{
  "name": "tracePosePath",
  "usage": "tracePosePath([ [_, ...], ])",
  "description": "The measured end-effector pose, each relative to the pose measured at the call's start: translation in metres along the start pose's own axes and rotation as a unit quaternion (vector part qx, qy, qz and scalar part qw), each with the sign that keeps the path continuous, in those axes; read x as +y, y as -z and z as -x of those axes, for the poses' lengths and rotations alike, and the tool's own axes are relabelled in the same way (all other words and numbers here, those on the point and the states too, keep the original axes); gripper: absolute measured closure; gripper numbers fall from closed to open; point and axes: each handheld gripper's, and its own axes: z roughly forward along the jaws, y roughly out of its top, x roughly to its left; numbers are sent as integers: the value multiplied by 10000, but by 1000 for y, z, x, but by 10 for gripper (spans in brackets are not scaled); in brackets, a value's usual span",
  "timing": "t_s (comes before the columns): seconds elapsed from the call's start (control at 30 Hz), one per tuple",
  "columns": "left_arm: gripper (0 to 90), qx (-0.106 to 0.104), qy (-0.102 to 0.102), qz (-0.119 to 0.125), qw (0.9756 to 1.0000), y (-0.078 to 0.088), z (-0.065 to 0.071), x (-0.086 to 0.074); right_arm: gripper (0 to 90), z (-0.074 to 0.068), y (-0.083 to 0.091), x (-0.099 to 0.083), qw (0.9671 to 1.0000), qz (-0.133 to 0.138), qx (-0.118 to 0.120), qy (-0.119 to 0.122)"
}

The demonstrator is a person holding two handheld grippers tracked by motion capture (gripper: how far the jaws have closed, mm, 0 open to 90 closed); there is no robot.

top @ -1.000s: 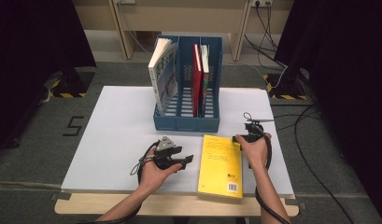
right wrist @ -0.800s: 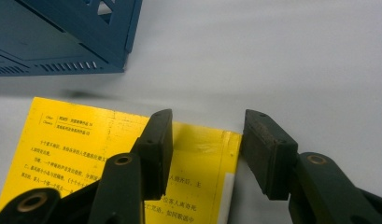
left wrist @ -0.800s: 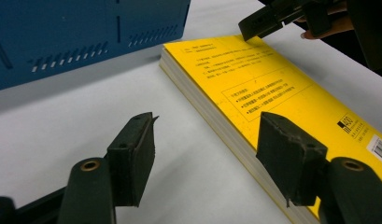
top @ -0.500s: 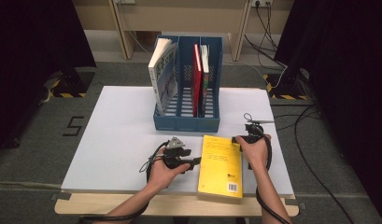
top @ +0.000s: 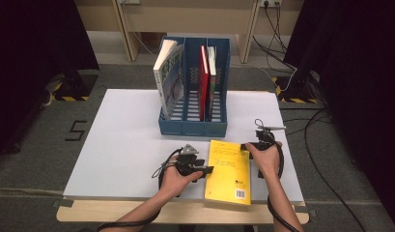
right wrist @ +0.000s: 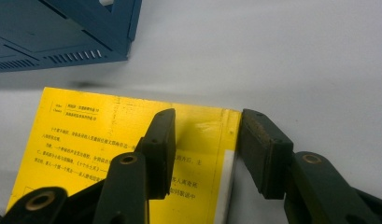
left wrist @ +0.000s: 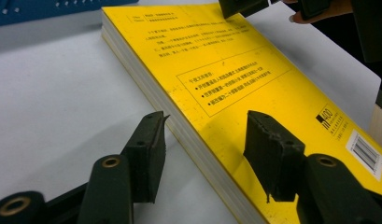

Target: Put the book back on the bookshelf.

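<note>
A yellow book [top: 229, 171] lies flat on the white table [top: 118, 145] near its front edge. My left gripper [top: 204, 170] is at the book's left edge. In the left gripper view the book [left wrist: 254, 79] runs between its jaws, one over the cover and one beside the page edge, with gaps on both sides. These jaws have just been closing. My right gripper [top: 244, 146] straddles the book's far right corner [right wrist: 226, 116], one jaw over the cover and one over the table. Its jaws have also just been closing and do not press on the book.
A blue file holder [top: 192, 128] stands behind the book. A white-and-green book [top: 168, 77] leans in its left slot, and a red book [top: 203, 82] stands upright with another beside it. Cables trail over the floor at right.
My left gripper has moved right to the yellow book's left edge, and its jaws have narrowed around that edge. The right hand has stayed at the far right corner.
</note>
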Motion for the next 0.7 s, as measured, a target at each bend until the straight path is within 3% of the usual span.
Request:
tracePosePath([
  [0.1,485,-16,25,-20,10000,-2,0,0,573,0,0,0,10000,14,-22,28],
  [0.17,491,-19,24,-76,10000,-4,0,-1,586,-1,1,-1,9999,-7,10,-133],
  [0.4,526,-97,80,-112,9999,-7,2,-2,617,-1,3,-2,9999,-105,-33,11],
  [0.57,533,-73,73,-142,9998,-7,2,-1,715,1,8,-2,9998,-167,-8,93],
  [0.63,542,-60,62,-140,9999,-7,2,-1,799,8,12,-1,9996,-218,152,33],
  [0.7,544,-74,76,-143,9998,-6,2,-1,815,12,14,0,9997,-224,121,14],
])
